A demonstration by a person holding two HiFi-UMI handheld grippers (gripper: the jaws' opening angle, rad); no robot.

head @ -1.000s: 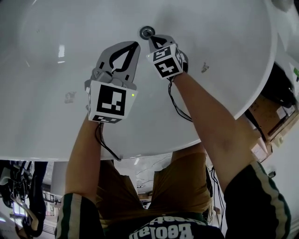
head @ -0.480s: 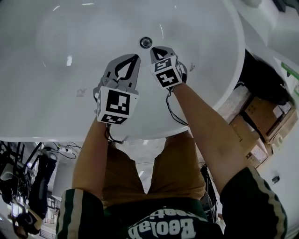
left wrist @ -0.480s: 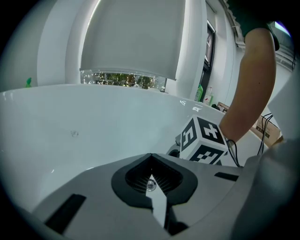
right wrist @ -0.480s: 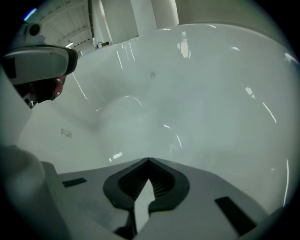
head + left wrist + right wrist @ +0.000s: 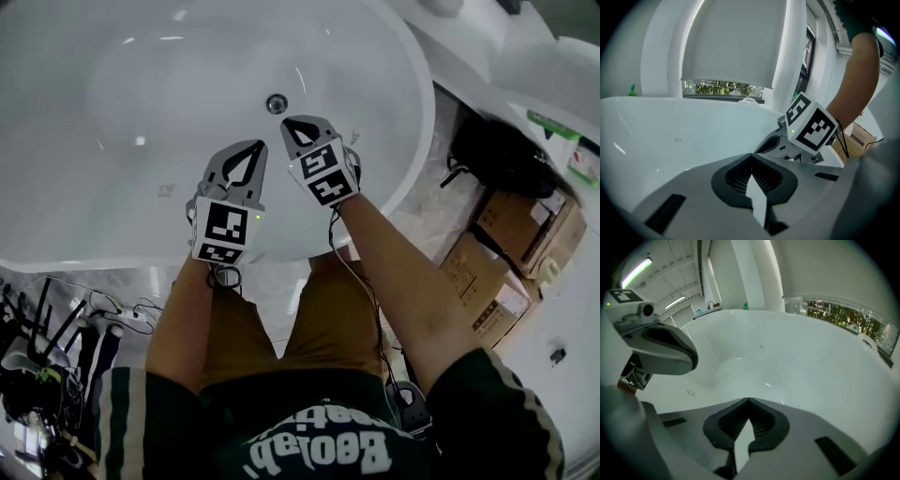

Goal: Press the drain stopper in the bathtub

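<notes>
The round metal drain stopper point(image 5: 276, 103) sits in the floor of the white bathtub point(image 5: 112, 216). My right gripper point(image 5: 296, 122) is shut and empty, its tip a short way to the right of and below the stopper in the head view, above the tub. My left gripper point(image 5: 257, 145) is shut and empty too, further back and to the left. In the left gripper view the left gripper point(image 5: 751, 154) points at the tub wall, with the right gripper point(image 5: 761, 149) ahead on the right. The right gripper point(image 5: 749, 400) faces the tub's inside; the stopper does not show there.
Cardboard boxes point(image 5: 506, 253) and a black bag point(image 5: 497, 155) stand on the floor right of the tub. Cables and dark equipment point(image 5: 47, 347) lie at the lower left. A second white fixture point(image 5: 553, 70) shows at the upper right.
Both grippers have drawn back and up from the tub, and the stopper now lies farther from the right gripper's tip. The view has widened to show the floor around the tub.
</notes>
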